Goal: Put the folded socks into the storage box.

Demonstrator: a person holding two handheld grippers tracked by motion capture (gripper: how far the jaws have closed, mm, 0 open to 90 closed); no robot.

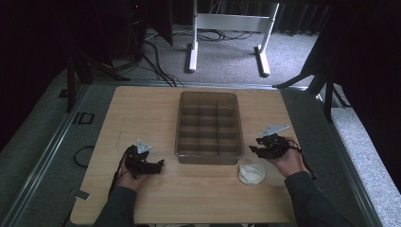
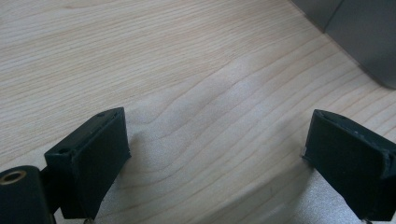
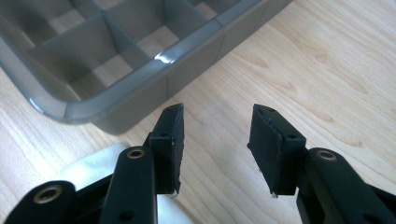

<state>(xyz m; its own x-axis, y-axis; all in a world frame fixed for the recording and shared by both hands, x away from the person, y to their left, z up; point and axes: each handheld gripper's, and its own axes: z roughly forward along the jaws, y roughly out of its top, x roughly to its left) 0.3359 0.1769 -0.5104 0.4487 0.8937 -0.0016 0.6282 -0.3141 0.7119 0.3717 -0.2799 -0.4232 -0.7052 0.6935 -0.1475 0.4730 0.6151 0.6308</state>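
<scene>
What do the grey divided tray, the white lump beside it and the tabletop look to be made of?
Grey divided tray: likely translucent smoked plastic; the rim shows a glossy highlight and wood shows through the compartment floors. White lump: probably soft cloth or paper, matte and rumpled; too small to tell which. Tabletop: light wood or wood-look laminate, with printed-looking grain lines and a satin sheen.

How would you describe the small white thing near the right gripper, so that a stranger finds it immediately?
Start at the wooden table and find the grey translucent plastic tray with compartments at its middle. Just off the tray's near right corner, beside the right gripper, lies a small, soft, crumpled white lump. It is the one pale loose item on the wood; everything else is grey or black.
</scene>
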